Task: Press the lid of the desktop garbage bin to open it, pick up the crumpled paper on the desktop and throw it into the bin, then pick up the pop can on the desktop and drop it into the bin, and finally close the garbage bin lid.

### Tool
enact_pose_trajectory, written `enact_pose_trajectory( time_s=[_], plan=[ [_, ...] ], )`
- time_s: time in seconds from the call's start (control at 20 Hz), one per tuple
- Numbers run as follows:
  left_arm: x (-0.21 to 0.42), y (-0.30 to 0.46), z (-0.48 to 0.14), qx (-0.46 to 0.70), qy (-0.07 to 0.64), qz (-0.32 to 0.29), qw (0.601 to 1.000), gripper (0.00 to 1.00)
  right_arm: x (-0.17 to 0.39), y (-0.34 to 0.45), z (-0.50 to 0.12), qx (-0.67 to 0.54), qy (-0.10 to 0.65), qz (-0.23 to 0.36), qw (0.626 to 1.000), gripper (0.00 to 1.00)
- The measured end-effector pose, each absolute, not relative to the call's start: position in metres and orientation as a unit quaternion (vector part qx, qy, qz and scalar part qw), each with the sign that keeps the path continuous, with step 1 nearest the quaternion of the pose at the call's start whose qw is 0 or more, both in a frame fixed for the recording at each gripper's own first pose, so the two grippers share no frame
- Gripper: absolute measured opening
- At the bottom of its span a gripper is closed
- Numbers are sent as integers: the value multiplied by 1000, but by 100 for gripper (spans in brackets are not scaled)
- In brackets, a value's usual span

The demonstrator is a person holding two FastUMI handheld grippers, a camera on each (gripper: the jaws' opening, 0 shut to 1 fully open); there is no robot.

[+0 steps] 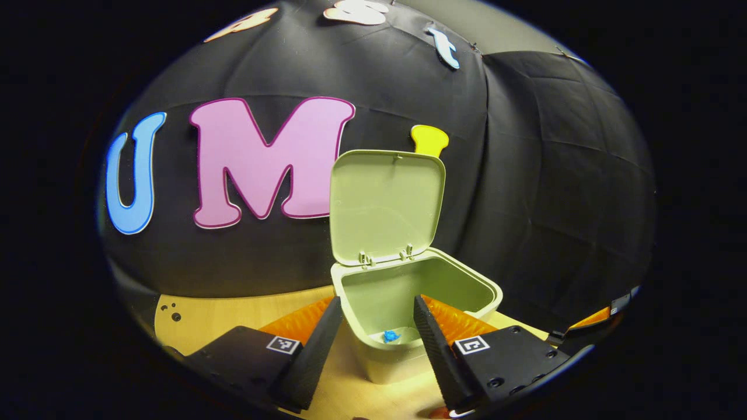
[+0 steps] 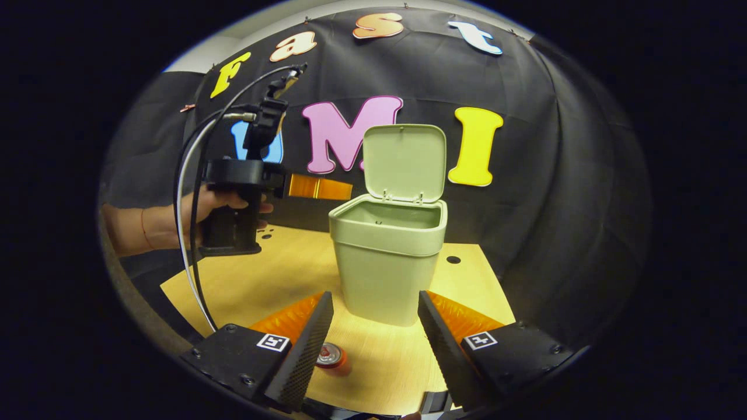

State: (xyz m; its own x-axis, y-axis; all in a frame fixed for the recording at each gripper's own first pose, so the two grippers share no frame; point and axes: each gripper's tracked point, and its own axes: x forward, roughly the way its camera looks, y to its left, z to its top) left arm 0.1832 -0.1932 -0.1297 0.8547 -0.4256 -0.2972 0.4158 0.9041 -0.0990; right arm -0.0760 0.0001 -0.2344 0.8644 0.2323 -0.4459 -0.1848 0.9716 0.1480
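The pale green bin (image 2: pixel 388 262) stands on the wooden table (image 2: pixel 262 280) with its lid (image 2: pixel 404 163) swung up and open. In the left gripper view I look down into the bin (image 1: pixel 408 291); a small blue crumpled paper (image 1: pixel 390 336) lies at its bottom under the raised lid (image 1: pixel 385 204). My left gripper (image 1: pixel 373 350) is open and empty just above the bin's near rim. A hand (image 2: pixel 222 201) holds that left gripper (image 2: pixel 349 190) beside the bin's top. The pop can (image 2: pixel 331 357) lies on the table by my open right gripper (image 2: pixel 373 344), close to its left finger.
Black cloth walls close in the table behind and on both sides. A cable (image 2: pixel 189 233) hangs from the left gripper down past the table's left edge. Bare wood lies left of the bin, and a small hole (image 2: pixel 453 259) marks the table right of it.
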Motion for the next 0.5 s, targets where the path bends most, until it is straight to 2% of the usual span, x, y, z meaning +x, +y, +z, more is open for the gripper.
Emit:
enact_pose_trajectory(
  time_s=[0.2, 0.3, 0.5],
  plan=[
    [159, -163, -124, -17, 150, -198, 968, 84, -85, 24, -251, 39, 251, 138, 957, 92],
    [147, -146, -124, -18, 148, -184, 972, 90, -88, 35, -261, 33, 259, 150, 954, 92],
    [121, -116, -125, -23, 149, -167, 974, 94, -94, 51, -280, 22, 274, 164, 948, 92]
  ],
)
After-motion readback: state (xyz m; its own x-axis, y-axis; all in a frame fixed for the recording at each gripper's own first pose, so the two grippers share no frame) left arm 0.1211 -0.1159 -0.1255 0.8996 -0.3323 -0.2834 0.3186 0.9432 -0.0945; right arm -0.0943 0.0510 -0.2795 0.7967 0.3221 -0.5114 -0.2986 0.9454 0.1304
